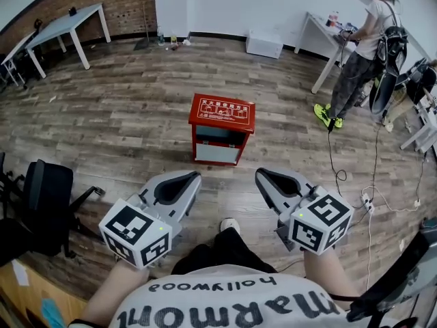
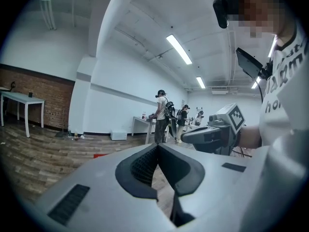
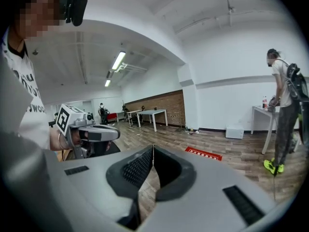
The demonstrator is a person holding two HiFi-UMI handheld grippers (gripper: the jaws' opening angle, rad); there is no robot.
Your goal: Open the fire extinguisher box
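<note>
Standing off from the fire extinguisher box [image 1: 221, 130], both tongs pinched together and empty.
My left gripper [image 1: 193, 175] and right gripper [image 1: 263, 173] sit low in the frame, jaws pressed together on nothing, well apart from the red box at the centre of the plank floor [image 1: 123, 115]. It looks like painted sheet metal: stiff, smooth, probably slippery, and heavy if loaded. I'd take the lid [image 1: 222, 110] by its front lip, or hook the front panel [image 1: 217, 149] by an edge; I cannot make out a handle.

Wood floor [image 1: 136, 128] open up to red box [image 1: 221, 115]; black chair [image 1: 48, 197] close at left.
</note>
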